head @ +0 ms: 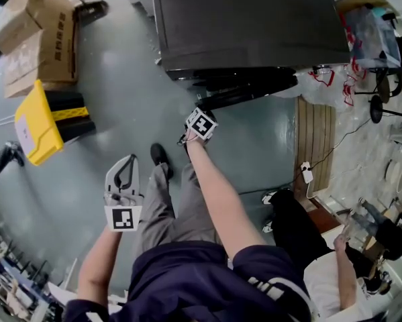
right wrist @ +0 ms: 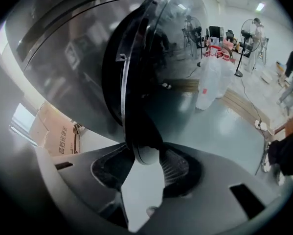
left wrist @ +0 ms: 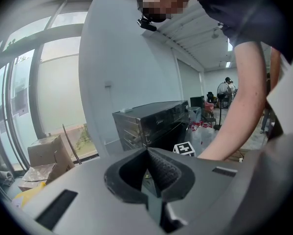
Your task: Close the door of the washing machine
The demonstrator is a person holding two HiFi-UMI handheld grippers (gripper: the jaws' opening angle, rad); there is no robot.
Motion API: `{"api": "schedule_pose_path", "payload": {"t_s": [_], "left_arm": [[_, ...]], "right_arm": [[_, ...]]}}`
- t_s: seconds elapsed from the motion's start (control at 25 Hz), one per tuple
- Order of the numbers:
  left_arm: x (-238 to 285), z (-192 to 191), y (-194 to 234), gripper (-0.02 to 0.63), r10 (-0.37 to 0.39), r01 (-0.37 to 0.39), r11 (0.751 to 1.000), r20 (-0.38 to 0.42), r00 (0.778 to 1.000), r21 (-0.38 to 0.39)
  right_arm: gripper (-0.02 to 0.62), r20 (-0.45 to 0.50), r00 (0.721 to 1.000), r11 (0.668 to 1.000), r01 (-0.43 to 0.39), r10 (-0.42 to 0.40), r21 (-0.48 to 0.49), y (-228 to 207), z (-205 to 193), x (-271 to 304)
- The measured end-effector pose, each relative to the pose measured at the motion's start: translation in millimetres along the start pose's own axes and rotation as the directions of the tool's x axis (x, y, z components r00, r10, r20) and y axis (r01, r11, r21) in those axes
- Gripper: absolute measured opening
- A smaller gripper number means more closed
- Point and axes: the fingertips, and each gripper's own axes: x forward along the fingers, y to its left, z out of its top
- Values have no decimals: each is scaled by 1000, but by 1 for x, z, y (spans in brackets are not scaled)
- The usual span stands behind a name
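- My right tool (right wrist: 145, 154) grips the rim of the one dark, round glass washer door (right wrist: 136, 58).
- My left tool (left wrist: 148, 168) has its jaws together.
- Two brown cardboard boxes (head: 53, 42) sit ahead-left of it.

Setting: indoor workshop / test-lab hall. Evidence: grey painted floor (head: 120, 113), open span; freestanding washing machine (head: 247, 22) parked mid-floor; cardboard boxes (head: 39, 35) + yellow fold-up sign (head: 36, 123) nr tall windows (left wrist: 24, 92); pedestal fans (right wrist: 246, 33); filled plastic bags (head: 321, 86); power strip (head: 307, 173) w/ loose cable by wood boards (head: 316, 139); ceiling strip lights (right wrist: 259, 7).
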Motion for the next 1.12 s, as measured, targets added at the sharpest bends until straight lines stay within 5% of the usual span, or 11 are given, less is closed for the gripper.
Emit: {"api": "schedule_pose_path", "payload": {"t_s": [0.16,0.28,0.56,0.68,0.84,1.12], "left_arm": [[9,0,16,23,-27,27,1000,2,1000,16],[10,-4,23,23,-87,96,979,-53,995,180],[19,-7,33,23,-61,62,997,-27,998,42],[20,-9,32,23,-91,95,991,-49,995,94],[20,-10,39,23,-58,58,998,-20,998,4],[21,-17,44,23,-59,59,998,-31,998,1]], "right_arm": [[176,-13,1000,999,-4,5,43,15,6,8],[178,26,1000,999,-8,7,46,23,18,12],[186,11,1000,997,-24,23,70,36,28,21],[187,5,1000,996,-30,30,86,40,29,22],[192,5,1000,998,-20,20,56,42,31,24],[197,-14,998,998,-64,64,-11,52,34,25]]}}
